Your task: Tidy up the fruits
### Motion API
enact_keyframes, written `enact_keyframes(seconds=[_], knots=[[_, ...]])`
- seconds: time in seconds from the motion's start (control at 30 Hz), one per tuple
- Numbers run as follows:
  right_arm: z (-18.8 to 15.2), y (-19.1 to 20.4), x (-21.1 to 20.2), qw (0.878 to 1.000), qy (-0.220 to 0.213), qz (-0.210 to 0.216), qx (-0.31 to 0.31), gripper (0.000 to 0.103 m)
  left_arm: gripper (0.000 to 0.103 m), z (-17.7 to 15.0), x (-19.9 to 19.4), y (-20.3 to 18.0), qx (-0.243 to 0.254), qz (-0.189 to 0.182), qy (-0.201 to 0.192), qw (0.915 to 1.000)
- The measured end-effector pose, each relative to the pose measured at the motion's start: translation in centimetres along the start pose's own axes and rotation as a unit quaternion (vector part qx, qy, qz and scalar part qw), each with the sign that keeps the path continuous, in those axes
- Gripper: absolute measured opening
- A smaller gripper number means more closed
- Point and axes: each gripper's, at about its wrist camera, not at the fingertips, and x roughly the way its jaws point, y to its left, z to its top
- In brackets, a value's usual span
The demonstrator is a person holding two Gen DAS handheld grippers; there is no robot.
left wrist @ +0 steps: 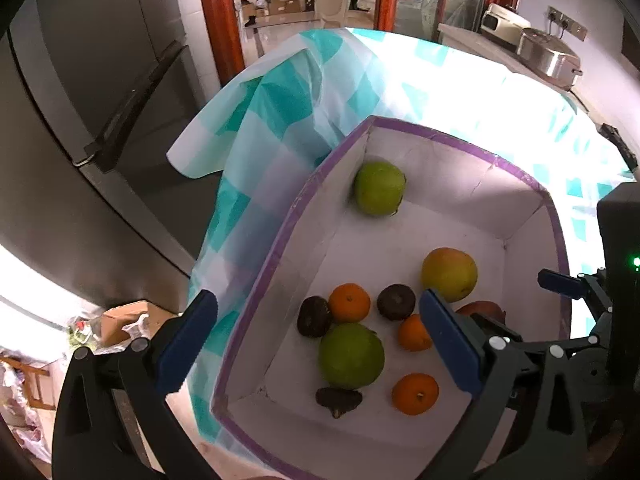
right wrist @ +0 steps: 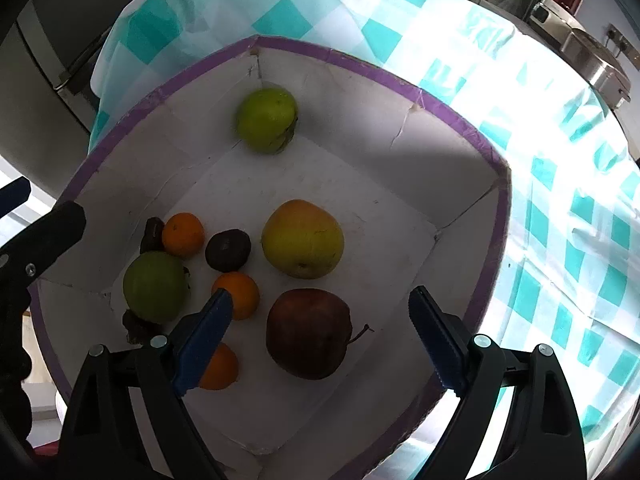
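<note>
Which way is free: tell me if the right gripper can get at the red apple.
Probably yes. The right gripper hangs open just above the red apple, which lies uncovered in the box; the nearby orange leaves room beside it.

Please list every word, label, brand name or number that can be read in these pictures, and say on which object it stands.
None can be read. The white box, the fruits and the checked tablecloth show no print. The appliances on the far counter are too small and blurred to tell.
</note>
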Motion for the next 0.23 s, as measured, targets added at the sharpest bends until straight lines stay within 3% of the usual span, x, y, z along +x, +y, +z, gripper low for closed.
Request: enact_keyframes(seconds=[0.1, 0.2, 0.23], knots=[[-0.2, -0.2, -0.6, 1.0, -0.017, 0.009, -0.013, 0.087, 0.101, -0.1, -0.3, -0.1, -0.005, 0.016, 0.014, 0.9998], [-0.3, -1.6, -3.2, 0.997, -0.072, 0.02, -0.017, 0.087, 0.101, -0.3, -2.0, -1.0, -0.014, 0.041, -0.005, 0.9991], [-0.3, -1.6, -3.2, 0.997, -0.072, 0.02, -0.017, 0.087, 0.101, -0.3, -3.0, -1.8, -0.014, 0.043, -0.014, 0.9989]])
